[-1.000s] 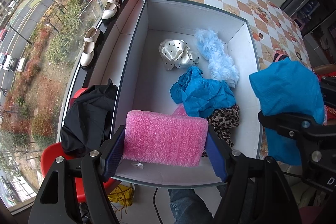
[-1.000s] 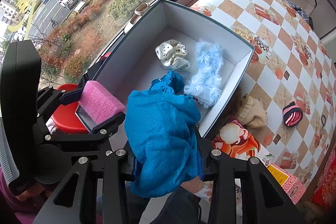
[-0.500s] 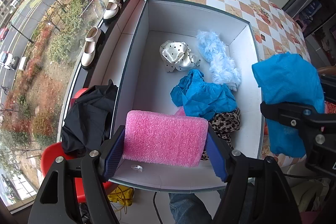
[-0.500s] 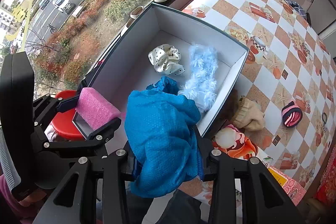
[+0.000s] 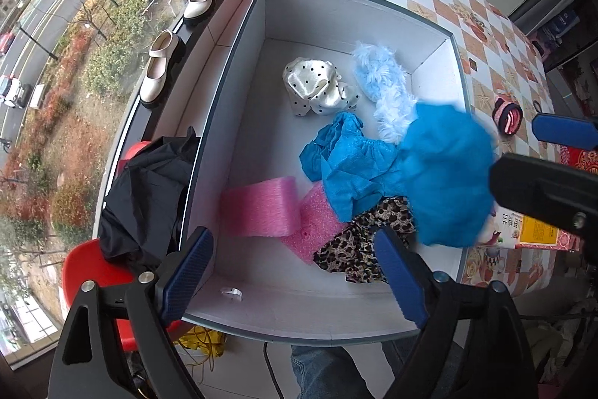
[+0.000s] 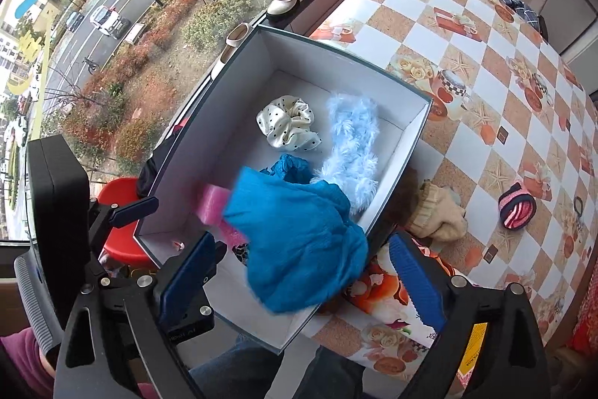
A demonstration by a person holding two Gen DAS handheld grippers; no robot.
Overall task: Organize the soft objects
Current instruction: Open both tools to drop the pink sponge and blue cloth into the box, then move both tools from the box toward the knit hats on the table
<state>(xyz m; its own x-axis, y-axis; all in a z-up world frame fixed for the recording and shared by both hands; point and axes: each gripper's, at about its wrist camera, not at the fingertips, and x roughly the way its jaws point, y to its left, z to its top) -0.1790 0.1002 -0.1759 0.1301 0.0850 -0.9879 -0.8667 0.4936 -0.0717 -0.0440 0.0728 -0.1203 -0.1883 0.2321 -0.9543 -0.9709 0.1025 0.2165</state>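
Both grippers, left (image 5: 293,272) and right (image 6: 299,272), have just opened; pink foam (image 5: 261,206) and blue cloth (image 6: 299,242) drop into the box (image 5: 239,70) right below.

The box (image 5: 239,70) looks like matt white card inside. In it lie a glossy satin polka-dot scrunchie (image 5: 317,88), a fluffy pale-blue fur piece (image 5: 385,88), crinkled blue cloth (image 5: 351,163), rough pink foam blocks (image 5: 261,208) and leopard-print fabric (image 5: 358,249). The tablecloth (image 6: 486,70) is smooth and slightly shiny.
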